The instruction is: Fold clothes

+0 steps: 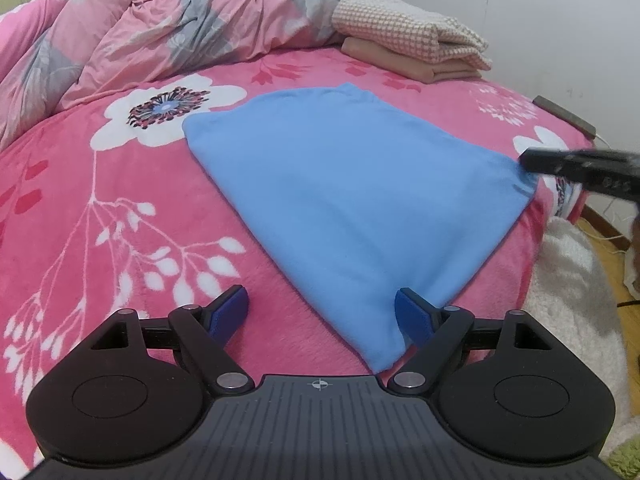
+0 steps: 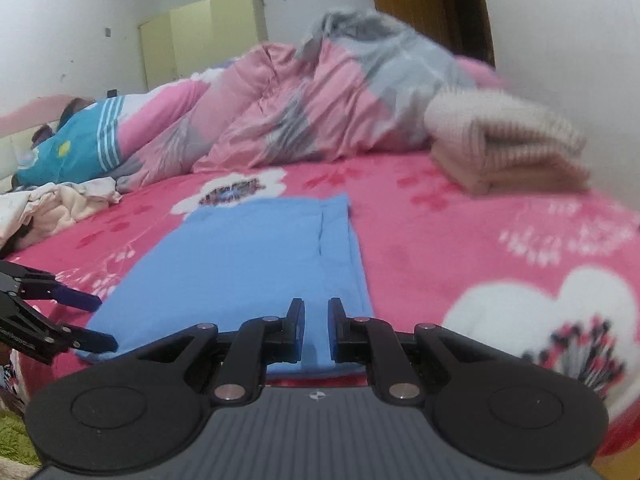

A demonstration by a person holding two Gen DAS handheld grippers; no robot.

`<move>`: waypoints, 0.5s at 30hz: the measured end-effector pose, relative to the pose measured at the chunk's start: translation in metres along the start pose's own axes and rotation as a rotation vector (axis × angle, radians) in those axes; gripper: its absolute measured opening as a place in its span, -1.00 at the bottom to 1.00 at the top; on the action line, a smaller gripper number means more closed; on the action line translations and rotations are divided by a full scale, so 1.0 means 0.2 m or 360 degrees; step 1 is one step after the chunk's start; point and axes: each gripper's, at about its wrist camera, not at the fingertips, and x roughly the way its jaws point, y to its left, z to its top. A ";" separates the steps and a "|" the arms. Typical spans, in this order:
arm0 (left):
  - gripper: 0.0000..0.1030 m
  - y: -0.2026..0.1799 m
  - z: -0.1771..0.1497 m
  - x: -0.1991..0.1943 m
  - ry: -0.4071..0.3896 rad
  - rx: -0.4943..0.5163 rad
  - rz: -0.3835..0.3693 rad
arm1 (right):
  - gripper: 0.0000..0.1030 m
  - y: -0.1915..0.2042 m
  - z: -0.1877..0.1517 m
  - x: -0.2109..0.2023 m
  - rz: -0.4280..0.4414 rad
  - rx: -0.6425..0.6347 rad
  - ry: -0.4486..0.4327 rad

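Observation:
A light blue folded garment (image 1: pixel 352 200) lies flat on the pink floral blanket (image 1: pixel 100 240). My left gripper (image 1: pixel 320 304) stands wide open at the garment's near corner, which lies between the fingers close to the right one. My right gripper (image 2: pixel 316 314) has its jaws drawn nearly together over the garment's near edge (image 2: pixel 248 264), with blue cloth in the narrow gap. In the left wrist view the right gripper (image 1: pixel 532 162) shows as a dark bar at the garment's right corner, where the cloth wrinkles. The right wrist view shows the left gripper (image 2: pixel 94 322) open at the left corner.
A folded stack of beige and checked clothes (image 1: pixel 412 36) sits at the back right. A bunched pink and grey quilt (image 1: pixel 160 20) fills the back. Crumpled cream clothes (image 2: pixel 52 208) lie far left, beside a teal striped shape (image 2: pixel 80 140). A white fluffy rug (image 1: pixel 572 280) lies past the bed edge.

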 end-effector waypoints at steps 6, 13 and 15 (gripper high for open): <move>0.60 0.01 -0.01 0.00 -0.0011 -0.0004 -0.0010 | -0.90 -0.09 0.00 -0.06 -0.0044 0.0130 -0.0030; 0.60 0.01 -0.01 0.00 -0.0020 -0.0009 -0.0014 | -0.90 0.06 0.09 0.03 0.0040 -0.0060 -0.0074; 0.60 0.01 -0.02 0.00 -0.0022 -0.0010 -0.0015 | -0.91 0.05 0.09 0.03 0.0030 -0.0052 -0.0071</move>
